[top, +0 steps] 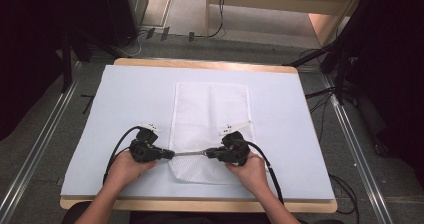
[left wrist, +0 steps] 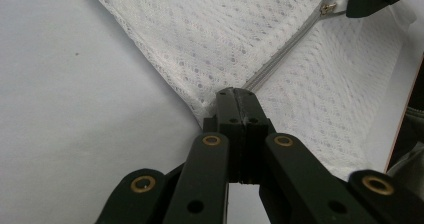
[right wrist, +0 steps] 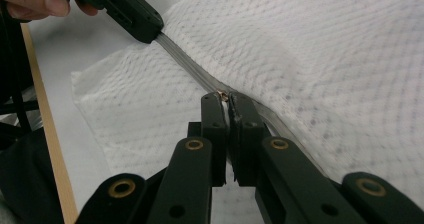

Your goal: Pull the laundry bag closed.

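Observation:
A white mesh bag (top: 210, 109) lies flat in the middle of the table, with a grey zipper (top: 190, 153) running across near its front end. My left gripper (top: 171, 154) is shut on the bag's left edge at the zipper's end (left wrist: 235, 96). My right gripper (top: 208, 154) is shut on the zipper pull (right wrist: 223, 95), partway along the zipper (right wrist: 185, 59). The stretch of zipper (left wrist: 285, 56) between the two grippers is pulled straight. In the right gripper view the left gripper (right wrist: 150, 30) shows at the top left, held by a hand (right wrist: 35, 1).
A pale sheet (top: 125, 99) covers the wooden table (top: 200, 205), whose front edge lies just behind my hands. Cables (top: 272, 174) trail from both grippers. Floor rails (top: 35, 149) and dark stands flank the table.

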The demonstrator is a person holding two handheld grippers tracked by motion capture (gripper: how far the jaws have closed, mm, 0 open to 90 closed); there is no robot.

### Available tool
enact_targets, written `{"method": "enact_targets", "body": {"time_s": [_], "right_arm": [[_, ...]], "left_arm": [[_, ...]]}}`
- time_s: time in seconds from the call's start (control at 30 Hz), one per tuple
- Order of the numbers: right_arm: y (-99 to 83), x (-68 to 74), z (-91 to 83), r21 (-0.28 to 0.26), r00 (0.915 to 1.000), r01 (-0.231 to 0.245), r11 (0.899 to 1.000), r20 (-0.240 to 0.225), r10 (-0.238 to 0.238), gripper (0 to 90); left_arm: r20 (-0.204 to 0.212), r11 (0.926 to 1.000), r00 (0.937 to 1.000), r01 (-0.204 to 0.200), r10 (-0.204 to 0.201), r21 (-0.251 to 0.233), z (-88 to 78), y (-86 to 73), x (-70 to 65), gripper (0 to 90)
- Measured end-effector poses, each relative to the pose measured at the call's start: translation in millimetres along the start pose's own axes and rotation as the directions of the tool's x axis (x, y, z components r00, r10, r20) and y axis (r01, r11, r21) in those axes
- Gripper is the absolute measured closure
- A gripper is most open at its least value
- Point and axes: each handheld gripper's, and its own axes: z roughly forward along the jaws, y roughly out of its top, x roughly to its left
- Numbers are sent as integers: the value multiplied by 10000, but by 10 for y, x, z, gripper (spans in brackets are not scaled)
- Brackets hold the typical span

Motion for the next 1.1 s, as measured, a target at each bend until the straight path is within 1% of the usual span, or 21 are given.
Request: {"method": "enact_targets", "body": {"time_s": [0.03, 0.07, 0.13, 0.2, 0.27, 0.33, 0.53, 0.63, 0.67, 0.77, 0.87, 0.93, 0.97, 1.1], "right_arm": [[-21, -24, -28, -65, 10000, 80, 9999, 26, -80, 887], [-28, -25, -45, -1, 10000, -4, 10000, 54, 4, 887], [-53, -51, -83, -61, 9999, -18, 10000, 106, 18, 887], [-83, -90, -132, -96, 9998, -210, 9997, 74, 210, 887], [-117, -130, -180, -183, 9995, -277, 9994, 127, 280, 887], [-154, -172, -240, -146, 9989, -356, 9993, 301, 361, 887], [-294, -323, -455, -313, 9957, -742, 9968, 535, 758, 887], [-315, -351, -507, -400, 9951, -801, 9960, 550, 823, 887], [-337, -369, -561, -466, 9945, -837, 9954, 600, 864, 887], [-377, -401, -617, -508, 9942, -821, 9953, 653, 853, 887], [-424, -440, -671, -565, 9921, -1003, 9934, 699, 1041, 886], [-436, -454, -690, -590, 9920, -995, 9933, 724, 1037, 887], [-460, -472, -723, -632, 9902, -1125, 9916, 762, 1172, 886], [-492, -484, -738, -630, 9908, -1080, 9922, 755, 1126, 886]], "left_arm": [[39, 10000, 10000, 23, -23, -28, 2, -1, 2, 900], [30, 10000, 10000, 22, -22, -16, 1, -1, 2, 900], [57, 10000, 10000, 33, -33, -25, 1, -2, 4, 900], [61, 10000, 10000, 34, -34, -24, 1, -2, 5, 900], [61, 10000, 10000, 32, -31, -27, 1, -2, 5, 900], [73, 10000, 10000, 36, -36, -31, 1, -2, 6, 900], [65, 10000, 10000, 54, -54, 0, 0, 0, 5, 900], [36, 10000, 10000, 34, -34, 13, -1, 1, 3, 900], [72, 10000, 10000, 66, -66, -1, -1, 0, 6, 900], [97, 10000, 9999, 66, -66, -4, 0, 1, 9, 900], [107, 10000, 9999, 61, -61, 8, 0, 3, 10, 900], [119, 10000, 9999, 48, -48, 10, 1, 4, 12, 900], [122, 10000, 9999, 42, -42, 34, 0, 5, 13, 900], [138, 10000, 9999, 31, -32, 43, 0, 8, 16, 900]]}}
